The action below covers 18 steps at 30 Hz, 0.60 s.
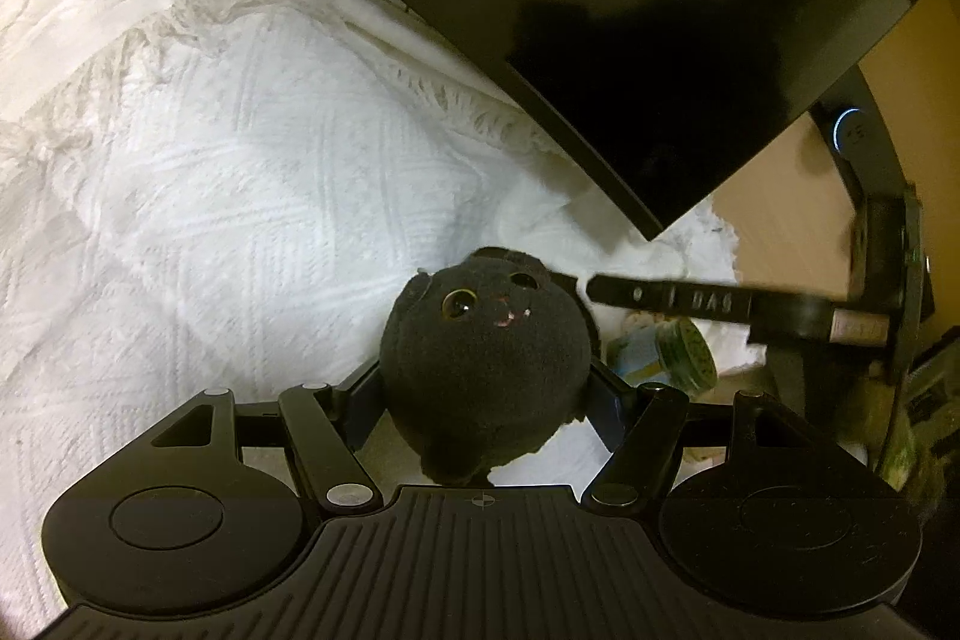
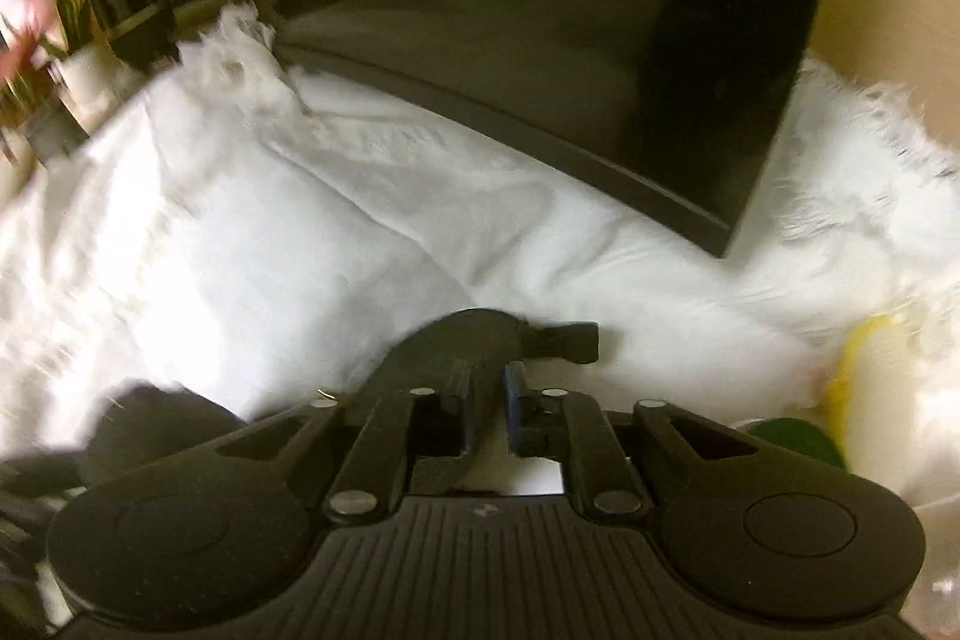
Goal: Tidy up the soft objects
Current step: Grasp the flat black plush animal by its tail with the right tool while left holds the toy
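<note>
Black plush (image 1: pixel 486 358) first, since it's the job: it sits just below the monitor (image 1: pixel 630 10) corner. The white blanket (image 1: pixel 240 190) sprawls under and beside the monitor, probably as the soft landing spot. Left gripper (image 1: pixel 486 400) is spread wide and hugs the plush's round body, I'd guess to steady it. Right gripper (image 2: pixel 486 382) has its jaws drawn nearly together on something dark, likely a bit of the plush, but the blur makes it hard to say. A small jar (image 1: pixel 666 346) below that corner is half hidden, with an unreadable label.
</note>
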Each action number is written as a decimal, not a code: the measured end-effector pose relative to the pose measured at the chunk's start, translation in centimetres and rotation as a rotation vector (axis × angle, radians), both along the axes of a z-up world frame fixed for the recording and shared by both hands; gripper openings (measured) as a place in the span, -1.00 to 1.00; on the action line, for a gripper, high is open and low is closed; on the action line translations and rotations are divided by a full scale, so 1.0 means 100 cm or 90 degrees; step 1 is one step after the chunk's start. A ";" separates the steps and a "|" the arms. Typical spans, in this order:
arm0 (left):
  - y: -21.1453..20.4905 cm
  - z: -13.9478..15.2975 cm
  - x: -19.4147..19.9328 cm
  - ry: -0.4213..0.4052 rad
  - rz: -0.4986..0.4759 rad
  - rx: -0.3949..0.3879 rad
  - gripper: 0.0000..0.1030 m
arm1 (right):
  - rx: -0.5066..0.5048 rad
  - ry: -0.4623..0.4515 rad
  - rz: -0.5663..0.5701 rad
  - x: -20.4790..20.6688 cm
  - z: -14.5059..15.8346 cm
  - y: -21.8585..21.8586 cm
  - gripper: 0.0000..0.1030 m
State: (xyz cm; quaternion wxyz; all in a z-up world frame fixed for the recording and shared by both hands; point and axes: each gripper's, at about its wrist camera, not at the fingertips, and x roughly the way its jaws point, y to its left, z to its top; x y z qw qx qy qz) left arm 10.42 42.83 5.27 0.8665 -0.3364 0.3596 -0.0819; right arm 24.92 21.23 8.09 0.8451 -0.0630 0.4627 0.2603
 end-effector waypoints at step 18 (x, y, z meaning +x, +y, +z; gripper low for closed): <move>0.023 0.035 0.036 -0.047 0.033 0.052 0.42 | 0.176 0.049 -0.206 -0.065 -0.044 -0.046 0.29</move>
